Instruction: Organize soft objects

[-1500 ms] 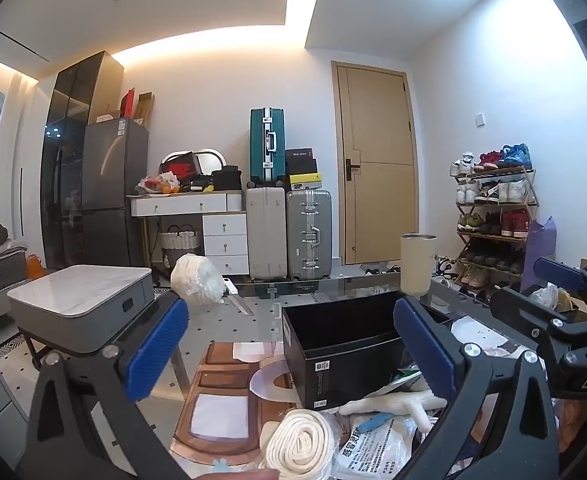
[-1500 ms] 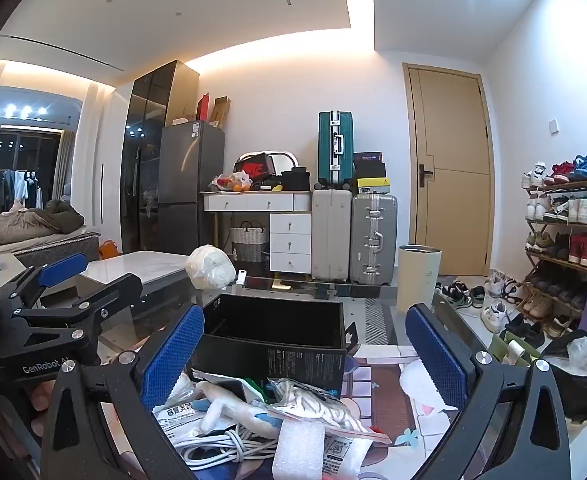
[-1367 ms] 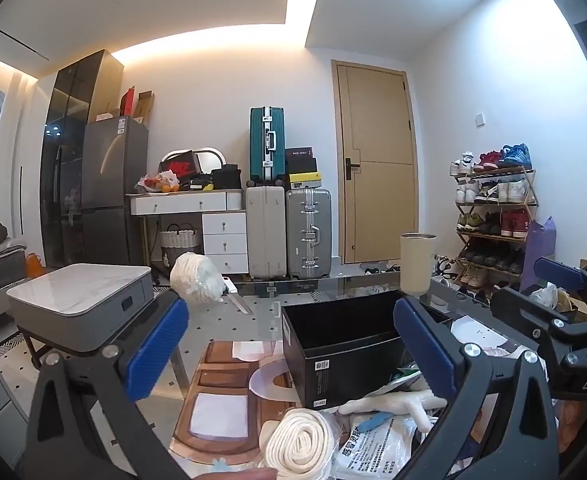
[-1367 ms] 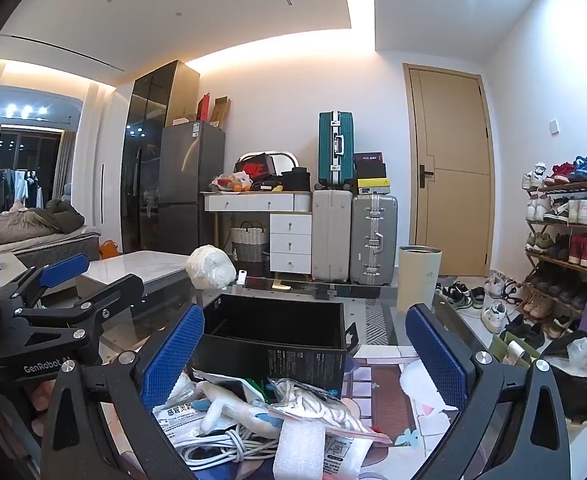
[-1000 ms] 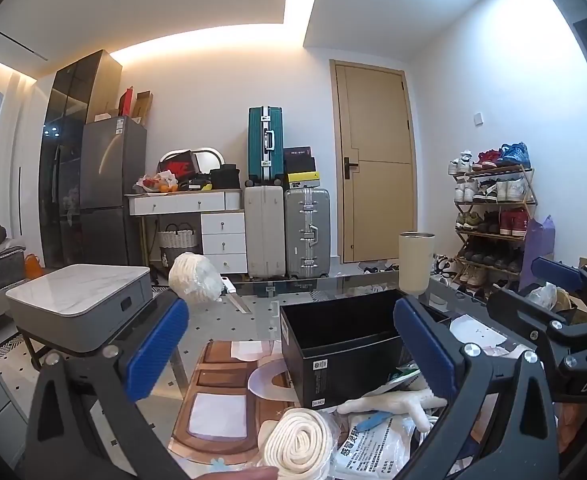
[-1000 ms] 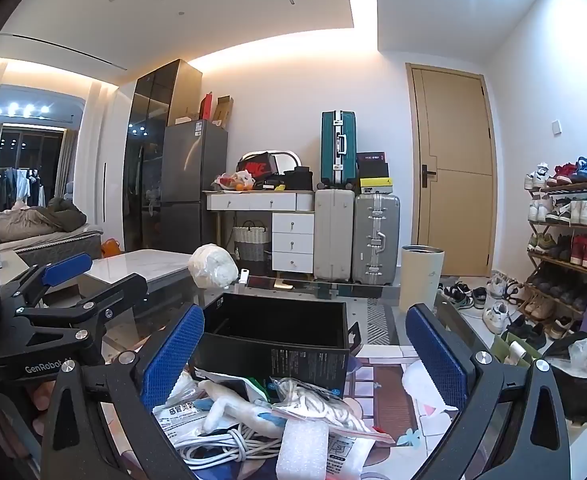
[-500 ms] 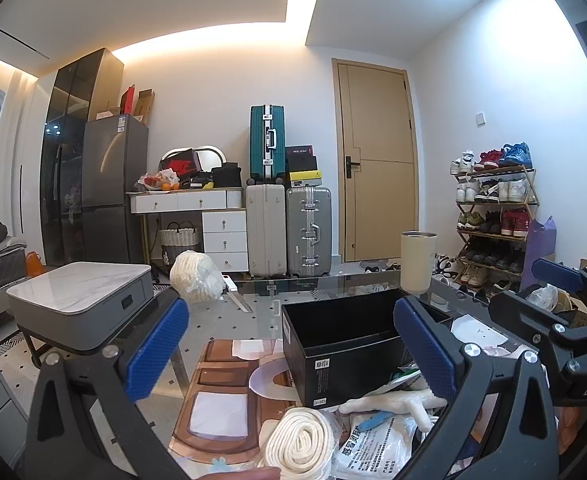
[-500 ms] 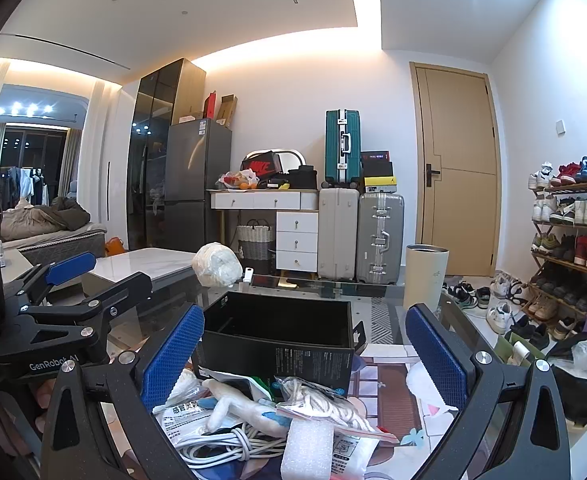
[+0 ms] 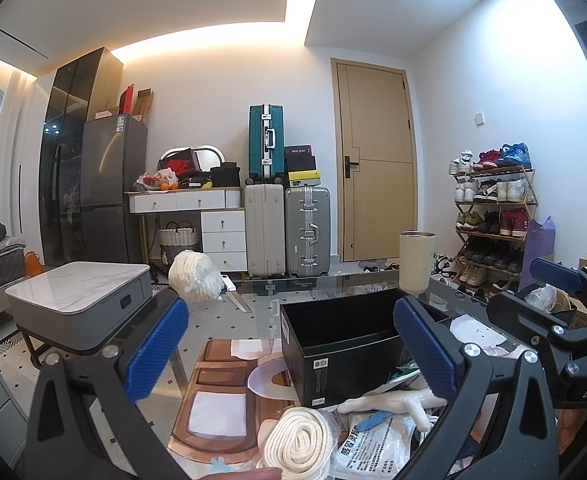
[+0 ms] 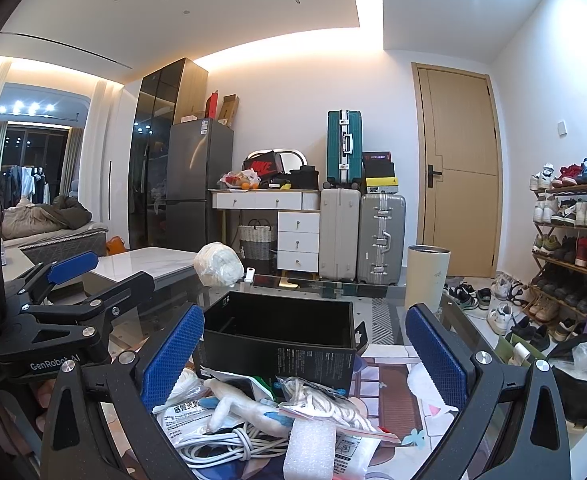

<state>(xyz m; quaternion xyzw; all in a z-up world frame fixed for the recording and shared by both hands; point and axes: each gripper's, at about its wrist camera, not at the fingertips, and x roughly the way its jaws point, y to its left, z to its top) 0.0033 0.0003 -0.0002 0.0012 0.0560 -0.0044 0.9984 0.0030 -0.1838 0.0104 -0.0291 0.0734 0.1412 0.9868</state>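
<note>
Left wrist — cream rope coil, bagged

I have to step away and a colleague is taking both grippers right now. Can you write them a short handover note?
Left gripper: open, empty, held above the glass table.
Right gripper: open, empty, same height.
Black box sits open; nothing shows in the visible part of it.
Soft things lie in front of it: rope coil, white plush toy, foam block, bagged cord, white cable.
A wrapped white bundle sits at the far edge.
Done: nothing visibly sorted. Left: everything.
</note>
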